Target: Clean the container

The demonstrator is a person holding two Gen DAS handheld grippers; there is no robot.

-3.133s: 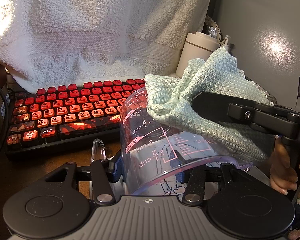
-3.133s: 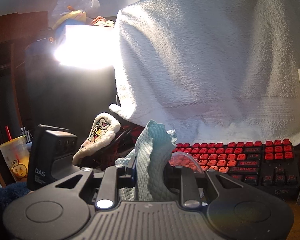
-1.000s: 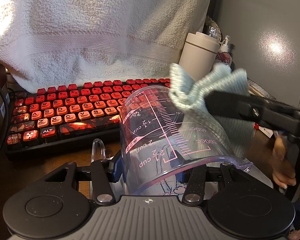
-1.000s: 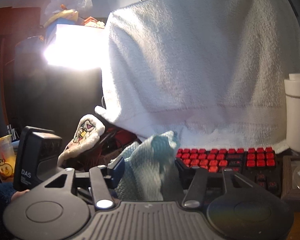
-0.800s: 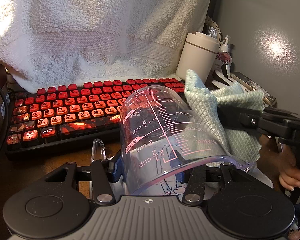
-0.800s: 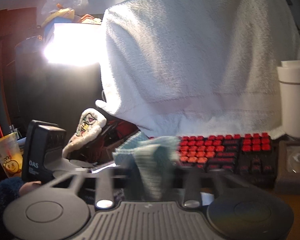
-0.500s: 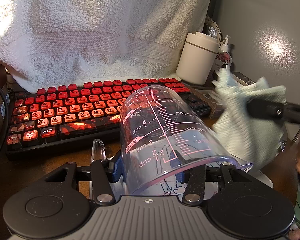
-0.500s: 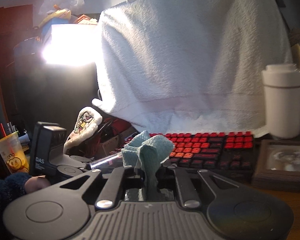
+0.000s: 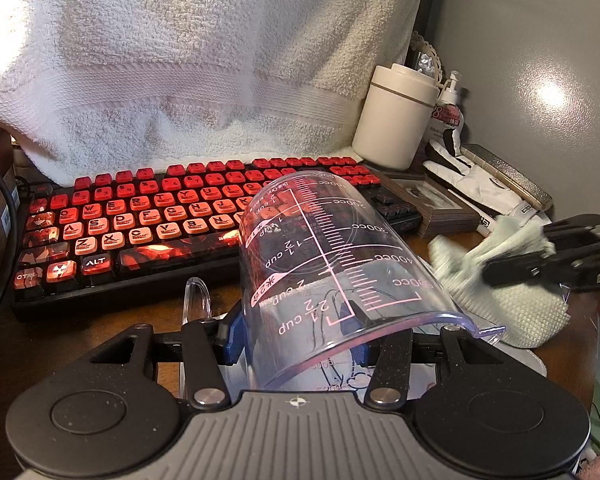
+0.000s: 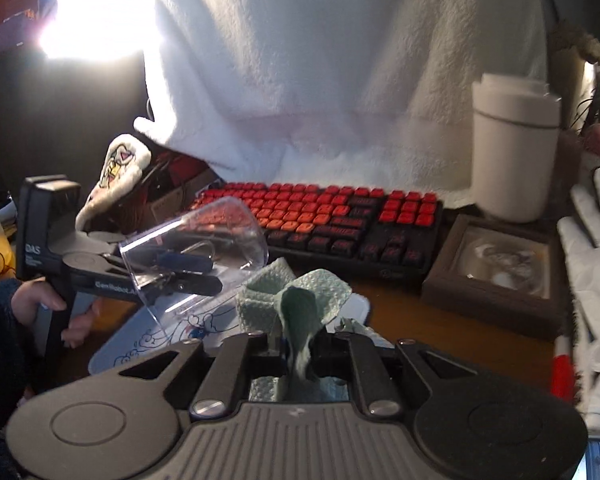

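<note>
A clear plastic measuring cup [image 9: 332, 264] with pink scale marks lies tilted, its mouth towards the left wrist camera. My left gripper [image 9: 296, 332] is shut on it, blue pads on either side of the wall. The right wrist view shows the same cup [image 10: 204, 240] held in the left gripper [image 10: 172, 276] by a hand in a dark sleeve. My right gripper [image 10: 298, 344] is shut on a bunched pale green waffle cloth [image 10: 300, 296]. In the left wrist view this cloth [image 9: 512, 304] hangs from the right gripper [image 9: 500, 272], to the right of the cup and outside it.
A red backlit keyboard [image 9: 160, 220] lies behind the cup, under a hanging white towel [image 9: 180, 60]. A cream tumbler [image 9: 396, 116], a dark wooden frame [image 10: 496, 272] and a white glove [image 10: 592, 260] stand at the right. A printed white mat [image 10: 140, 344] lies below the cup.
The right gripper has drawn the green cloth away from the cup, to the right and lower, and its jaws have closed tighter on it. The left gripper and cup have not moved.
</note>
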